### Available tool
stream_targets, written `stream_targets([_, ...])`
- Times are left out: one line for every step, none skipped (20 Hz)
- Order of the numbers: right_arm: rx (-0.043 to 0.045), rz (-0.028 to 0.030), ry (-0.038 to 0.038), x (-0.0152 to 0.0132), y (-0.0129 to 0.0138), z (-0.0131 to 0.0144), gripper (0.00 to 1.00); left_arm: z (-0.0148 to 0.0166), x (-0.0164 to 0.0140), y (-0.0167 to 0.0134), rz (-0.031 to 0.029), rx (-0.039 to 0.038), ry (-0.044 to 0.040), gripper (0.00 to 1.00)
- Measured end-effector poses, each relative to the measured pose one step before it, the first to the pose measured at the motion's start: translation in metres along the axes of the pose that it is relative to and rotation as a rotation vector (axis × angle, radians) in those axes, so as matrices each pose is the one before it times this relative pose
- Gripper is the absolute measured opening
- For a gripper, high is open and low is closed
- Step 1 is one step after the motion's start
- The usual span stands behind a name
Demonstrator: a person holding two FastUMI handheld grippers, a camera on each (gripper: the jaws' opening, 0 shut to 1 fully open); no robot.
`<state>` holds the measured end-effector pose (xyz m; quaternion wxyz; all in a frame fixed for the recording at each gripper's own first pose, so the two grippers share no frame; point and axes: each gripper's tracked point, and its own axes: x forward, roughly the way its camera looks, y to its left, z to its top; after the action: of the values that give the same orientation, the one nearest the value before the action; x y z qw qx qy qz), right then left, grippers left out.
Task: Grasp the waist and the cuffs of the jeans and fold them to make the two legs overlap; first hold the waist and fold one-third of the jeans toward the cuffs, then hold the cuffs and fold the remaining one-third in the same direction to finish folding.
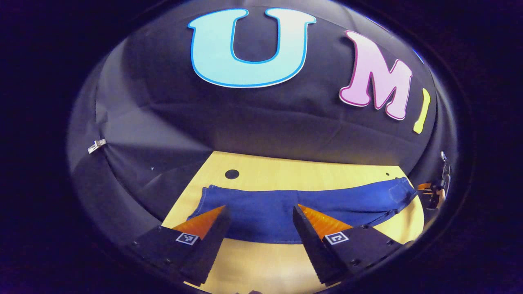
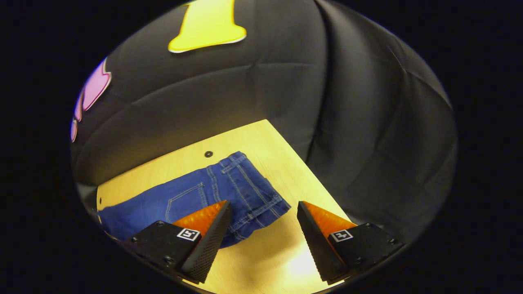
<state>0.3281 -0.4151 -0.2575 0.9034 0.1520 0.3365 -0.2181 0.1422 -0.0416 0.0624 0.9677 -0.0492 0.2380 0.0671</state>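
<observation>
Jeans [image 1: 286, 208]: flat lengthwise on table [image 1: 265, 261], waist [image 2: 249, 183] near its right end. Left gripper [image 1: 259, 216]: jaws spread, above jeans' near edge. Right gripper [image 2: 263, 214]: jaws spread, above waist corner.

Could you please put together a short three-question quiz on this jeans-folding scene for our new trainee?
1. True or false: the left gripper is shut on the jeans.
2. Which end of the jeans lies before the right gripper? A) cuffs B) waist C) knee
3. Fill in: the jeans lie flat on the wooden ____.

Key
1. False; its fingers stand apart, holding nothing.
2. B; belt loops, waistband stitching and a pocket show there.
3. Table.
</observation>
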Motion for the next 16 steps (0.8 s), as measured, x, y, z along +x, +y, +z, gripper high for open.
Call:
stream_targets([0.04709, -0.0023, 0.00034, 0.00428, -0.00253, -0.00099, 0.99, 0.00103, -0.00423, -0.00415, -0.00831, 0.02332, -0.0078, 0.96])
stream_targets([0.03379, -0.00813, 0.00671, -0.00044, -0.00689, 0.0001, 0.99, 0.00336, -0.00586, -0.00604, 0.00118, 0.03692, -0.02898, 0.96])
stream_targets([0.01898, -0.00427, 0.01101, 0.00231, -0.00204, -0.00237, 0.99, 0.0029, -0.00189, -0.00586, -0.00858, 0.03899, -0.01263, 0.96])
stream_targets([0.00787, 0.00063, 0.01703, 0.00108, -0.00043, -0.00274, 0.99, -0.00216, -0.00102, -0.00589, -0.01227, 0.02802, 0.01484, 0.96])
stream_targets([-0.00206, 0.0059, 0.01175, 0.00013, 0.00224, -0.00155, 0.99, -0.00421, 0.0001, -0.00749, -0.01692, 0.02138, 0.01733, 0.96])
stream_targets([-0.00787, 0.0032, 0.00521, -0.00059, -0.00129, 0.00011, 0.99, -0.00148, 0.00092, -0.00821, -0.01092, 0.01255, 0.01154, 0.96])
stream_targets([-0.01054, -0.00672, 0.00104, -0.0018, -0.00233, 0.00115, 0.99, -0.00097, 0.00177, -0.00708, -0.01262, 0.00113, 0.00694, 0.97])
stream_targets([-0.00156, -0.00243, -0.00074, 0.00004, 0.00139, -0.00078, 0.99, -0.00056, 0.00089, -0.00772, -0.01807, -0.00836, 0.00296, 0.96])
stream_targets([0.0047, 0.0059, 0.00522, -0.00243, 0.00283, -0.0001, 0.99, -0.00106, 0.00072, -0.00633, -0.01451, -0.01373, -0.00313, 0.96])
stream_targets([-0.0068, 0.00286, -0.04348, 0.00481, -0.00106, 0.0061, 0.92, -0.00069, 0.00177, -0.00499, -0.00498, -0.01537, 0.00025, 0.96])
stream_targets([-0.00559, 0.00725, 0.00554, -0.0014, 0.00046, -0.00132, 0.99, -0.00221, 0.00185, -0.00574, -0.00843, -0.01366, 0.00265, 0.96])
stream_targets([0.00126, 0.00611, -0.01148, -0.00277, 0.00146, -0.00148, 0.98, -0.00202, 0.00209, -0.00461, -0.00546, -0.01033, 0.0019, 0.97])
stream_targets([0.00243, 0.00773, -0.00411, -0.00164, 0.00094, 0.00169, 0.89, -0.00264, 0.00188, -0.00437, -0.00683, -0.00812, 0.00455, 0.97])
stream_targets([0.00095, 0.00671, -0.00359, -0.00126, -0.00145, 0.00287, 0.94, -0.00196, 0.00195, -0.00441, -0.00598, -0.00445, 0.00384, 0.96])
stream_targets([0.0111, 0.02035, 0.002, -0.00043, 0.00205, 0.00423, 0.9, -0.00308, 0.00171, -0.00404, -0.00737, -0.00443, 0.00366, 0.96])
stream_targets([0.01322, 0.01812, 0.00209, 0.00029, 0.00412, -0.00532, 0.72, -0.00197, 0.00129, -0.00356, -0.00779, -0.00178, 0.00399, 0.96])
